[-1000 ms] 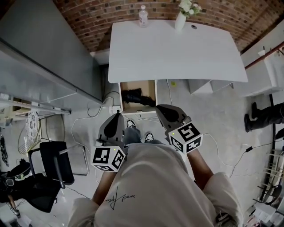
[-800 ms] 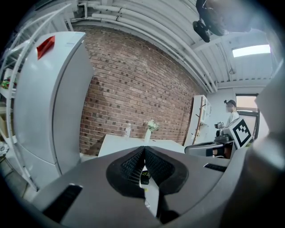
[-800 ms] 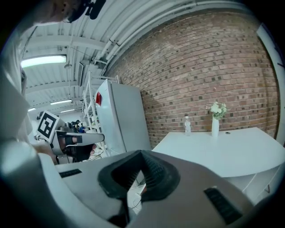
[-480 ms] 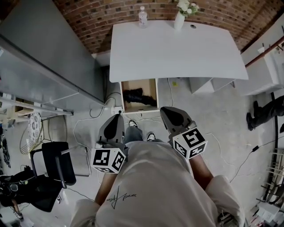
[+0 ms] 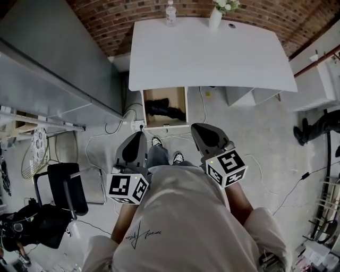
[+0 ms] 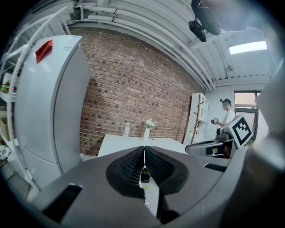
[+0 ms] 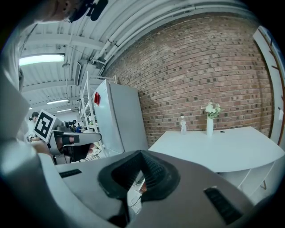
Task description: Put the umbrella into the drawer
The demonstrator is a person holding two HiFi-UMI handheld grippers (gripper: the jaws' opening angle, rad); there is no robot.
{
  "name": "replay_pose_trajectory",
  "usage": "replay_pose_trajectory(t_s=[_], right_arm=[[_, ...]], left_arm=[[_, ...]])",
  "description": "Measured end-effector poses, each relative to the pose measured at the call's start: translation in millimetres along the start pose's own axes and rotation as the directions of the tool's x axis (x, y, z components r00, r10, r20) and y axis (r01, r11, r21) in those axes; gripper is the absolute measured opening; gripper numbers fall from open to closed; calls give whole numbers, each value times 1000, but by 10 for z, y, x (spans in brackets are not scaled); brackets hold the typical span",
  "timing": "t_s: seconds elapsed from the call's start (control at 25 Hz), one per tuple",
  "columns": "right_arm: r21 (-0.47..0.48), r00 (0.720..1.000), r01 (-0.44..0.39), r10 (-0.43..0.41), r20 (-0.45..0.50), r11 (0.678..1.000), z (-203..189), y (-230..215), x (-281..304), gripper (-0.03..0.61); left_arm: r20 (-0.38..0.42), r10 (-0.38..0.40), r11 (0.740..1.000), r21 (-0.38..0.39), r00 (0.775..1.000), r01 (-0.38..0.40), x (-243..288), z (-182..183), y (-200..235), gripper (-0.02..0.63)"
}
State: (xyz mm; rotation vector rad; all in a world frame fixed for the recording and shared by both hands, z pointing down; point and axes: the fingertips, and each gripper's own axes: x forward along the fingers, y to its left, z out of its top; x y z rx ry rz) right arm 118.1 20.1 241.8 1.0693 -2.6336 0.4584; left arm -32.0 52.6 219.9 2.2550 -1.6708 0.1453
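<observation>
The wooden drawer point(image 5: 180, 94) stands pulled out from under the left part of the white table point(image 5: 212, 53). A black folded umbrella point(image 5: 164, 110) lies inside it. My left gripper point(image 5: 139, 135) is shut and holds nothing; it hangs just in front of the drawer's white front. My right gripper point(image 5: 195, 128) is also shut and empty, a little to the right of the drawer. In the left gripper view the left gripper point(image 6: 144, 149) shows its ribbed pads point(image 6: 132, 164) pressed together. The right gripper point(image 7: 141, 154) shows the same in its own view.
A water bottle point(image 5: 170, 11) and a vase of flowers point(image 5: 215, 18) stand at the table's far edge. A tall grey cabinet point(image 5: 48, 58) is at the left, with a black chair point(image 5: 66, 194) below it. Cables point(image 5: 106, 139) trail on the floor. A person point(image 5: 319, 126) is at the right.
My right gripper has drawn back a little from the drawer, so it no longer overlaps the drawer's corner. The left gripper has stayed in place. Both stay shut.
</observation>
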Motion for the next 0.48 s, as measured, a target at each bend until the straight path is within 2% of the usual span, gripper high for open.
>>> replay_pose_trajectory(t_s=[0.48], right_arm=[[-6, 1000, -6, 6, -8, 1000, -96, -50, -33, 17]], left_arm=[[-46, 15, 1000, 10, 999, -14, 14, -137, -33, 18]])
